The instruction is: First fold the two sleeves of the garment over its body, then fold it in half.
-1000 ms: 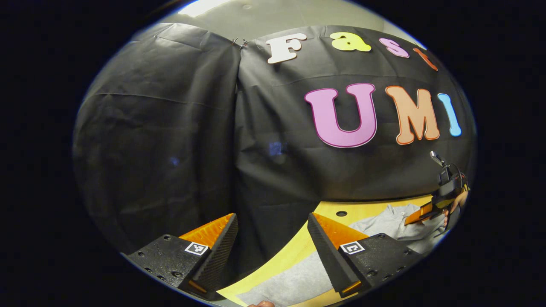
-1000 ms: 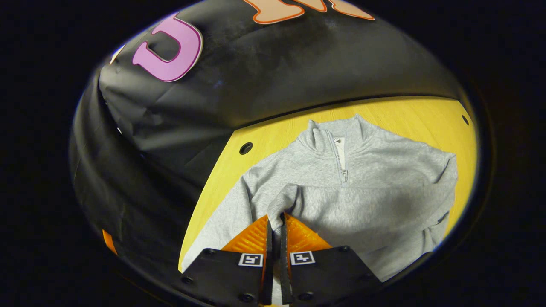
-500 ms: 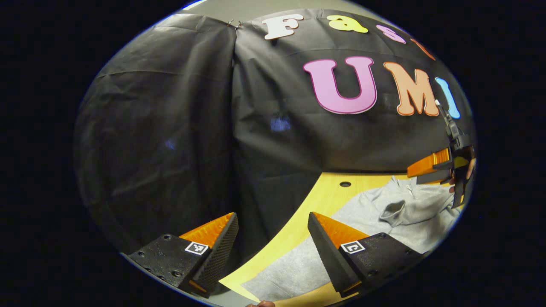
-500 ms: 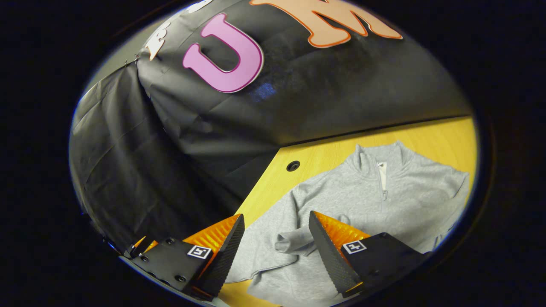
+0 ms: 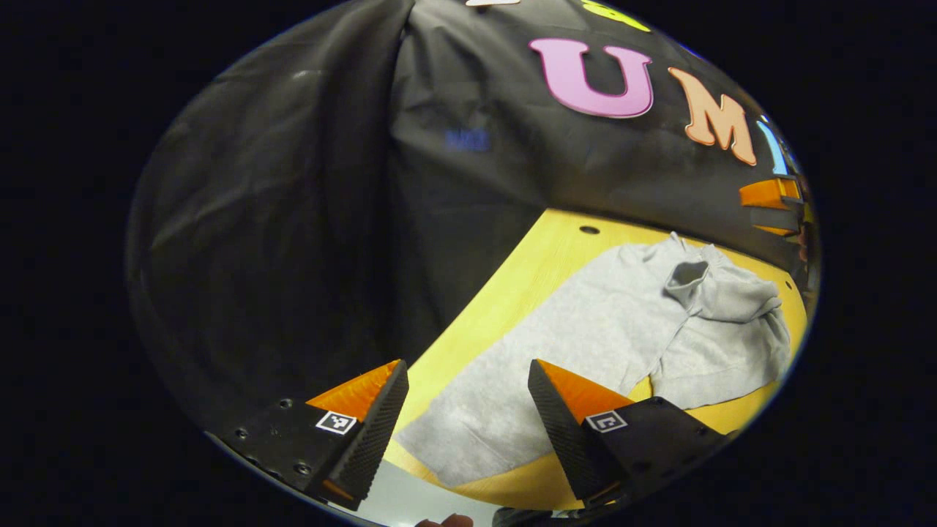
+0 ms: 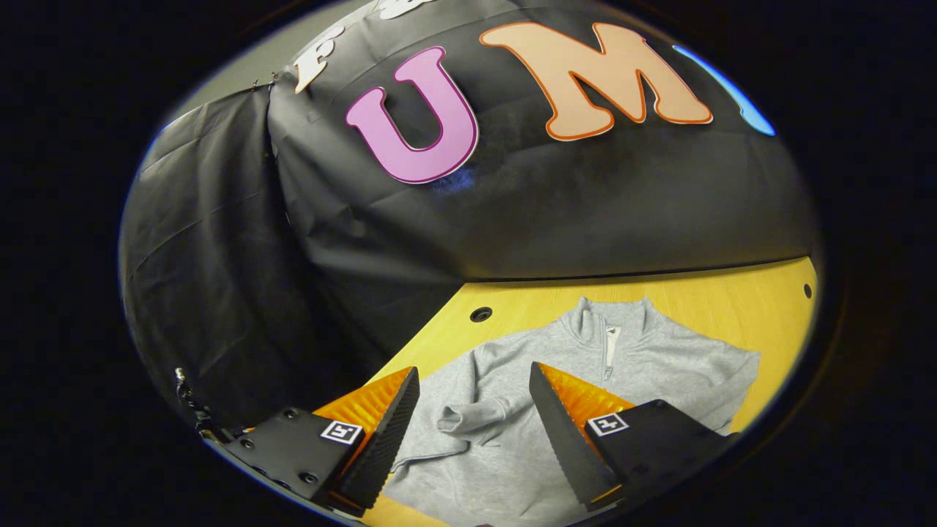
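You have a yellow wooden table (image 5: pixel 512 293) ahead of you, 1 round hole (image 6: pixel 481 315) near its far edge, black cloth wall (image 6: pixel 585 205) hanging creased right behind it

Both grippers open, holding nothing

The left gripper (image 5: pixel 468 417) was held with its jaws spread wide and empty. The right gripper (image 6: pixel 472 424) was likewise spread wide, raised, gripping nothing; it also appeared at the left gripper view's right edge.

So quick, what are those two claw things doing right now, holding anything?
Left gripper: open, holding nothing.
Right gripper: open, holding nothing, above the grey sweatshirt.
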### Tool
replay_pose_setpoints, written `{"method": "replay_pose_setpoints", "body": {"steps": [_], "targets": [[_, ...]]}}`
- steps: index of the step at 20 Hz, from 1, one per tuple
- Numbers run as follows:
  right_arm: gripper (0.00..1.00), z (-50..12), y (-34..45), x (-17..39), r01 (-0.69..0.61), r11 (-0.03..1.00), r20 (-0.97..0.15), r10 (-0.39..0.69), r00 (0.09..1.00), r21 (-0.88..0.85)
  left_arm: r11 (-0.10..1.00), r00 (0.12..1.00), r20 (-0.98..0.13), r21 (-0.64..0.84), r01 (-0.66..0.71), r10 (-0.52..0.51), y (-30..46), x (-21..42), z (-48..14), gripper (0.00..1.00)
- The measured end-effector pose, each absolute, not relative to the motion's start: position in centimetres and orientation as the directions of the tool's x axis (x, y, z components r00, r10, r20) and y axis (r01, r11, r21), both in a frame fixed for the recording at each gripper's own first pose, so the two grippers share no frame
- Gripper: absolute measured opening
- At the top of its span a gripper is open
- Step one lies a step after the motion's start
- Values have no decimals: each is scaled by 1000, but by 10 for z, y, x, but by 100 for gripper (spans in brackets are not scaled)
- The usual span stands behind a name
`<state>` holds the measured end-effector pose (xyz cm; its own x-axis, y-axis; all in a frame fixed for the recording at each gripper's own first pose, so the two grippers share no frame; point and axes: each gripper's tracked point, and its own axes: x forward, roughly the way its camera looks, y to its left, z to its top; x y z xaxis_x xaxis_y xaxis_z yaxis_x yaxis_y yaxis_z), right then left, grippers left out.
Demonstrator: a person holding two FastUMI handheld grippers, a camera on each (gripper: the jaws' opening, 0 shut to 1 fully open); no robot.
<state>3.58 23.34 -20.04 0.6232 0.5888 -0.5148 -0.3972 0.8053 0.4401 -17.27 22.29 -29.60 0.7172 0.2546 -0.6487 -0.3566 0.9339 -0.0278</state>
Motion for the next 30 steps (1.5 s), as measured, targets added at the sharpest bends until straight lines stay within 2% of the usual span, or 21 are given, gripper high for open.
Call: {"method": "replay_pose_setpoints", "body": {"steps": [7,12,13,18,19,22,30], "targets": [[96,-203,202,22,-389,830,-538,557,633,400,906,620,-759,-102,-412,197,218,-191,-349,97],[95,-191,179,24,-379,848,-523,528,669,371,932,628,-753,-53,-358,198,216,-185,-352,97],[96,-190,175,22,-376,850,-520,524,674,369,933,622,-759,-58,-356,190,214,-186,-349,88],[96,-188,151,17,-368,867,-518,496,697,336,931,607,-772,-54,-362,191,207,-177,-352,12],[96,-188,146,15,-368,870,-517,491,701,328,924,592,-782,-56,-378,196,208,-175,-352,2],[96,-183,129,8,-367,880,-514,474,715,301,913,591,-782,-71,-401,199,210,-164,-341,0],[96,-184,98,-9,-346,898,-519,440,733,272,934,716,-662,-68,-351,221,221,-85,-258,0]]}}
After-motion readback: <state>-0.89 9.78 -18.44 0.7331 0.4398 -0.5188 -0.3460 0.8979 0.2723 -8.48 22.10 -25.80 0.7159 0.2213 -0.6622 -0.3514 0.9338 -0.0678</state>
